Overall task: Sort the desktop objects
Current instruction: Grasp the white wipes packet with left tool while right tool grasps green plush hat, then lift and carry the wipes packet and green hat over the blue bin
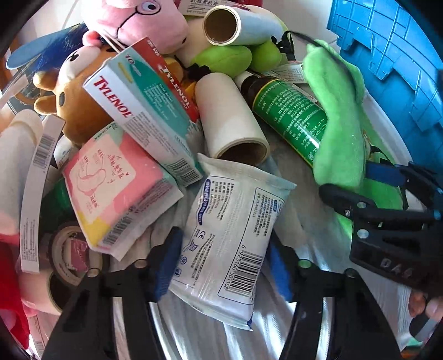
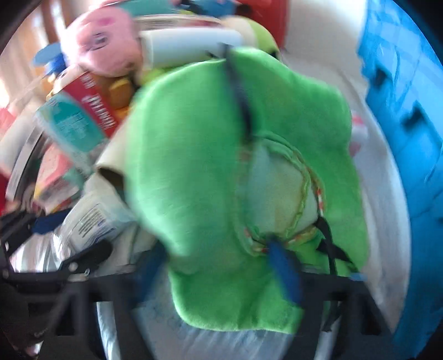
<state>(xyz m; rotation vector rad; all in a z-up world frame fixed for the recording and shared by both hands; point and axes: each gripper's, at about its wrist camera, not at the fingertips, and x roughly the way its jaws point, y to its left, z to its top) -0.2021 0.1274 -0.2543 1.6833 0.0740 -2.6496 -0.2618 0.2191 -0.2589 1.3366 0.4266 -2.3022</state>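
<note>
The heap of things crowds the left and top of both views, while the right side is walled by a blue plastic crate [image 1: 387,55]; between heap and crate runs a narrow strip of bare white surface [image 1: 387,144], the only open lane.

The surface is pale and brightly lit. On it lie two Tylenol boxes [image 1: 138,110], a pink tissue pack [image 1: 116,188], cardboard rolls [image 1: 232,119], a green bottle [image 1: 288,113] and plush toys, a pink one [image 1: 138,19] at the far edge.

The left claw [image 1: 221,265] points steeply down, its blue pads pressing either side of a white wipes packet [image 1: 232,238] at the heap's near edge. The right claw [image 2: 221,271], also tilted down, is closed on a green plush toy [image 2: 221,155] lying beside the crate; the right wrist view is blurred.
</note>
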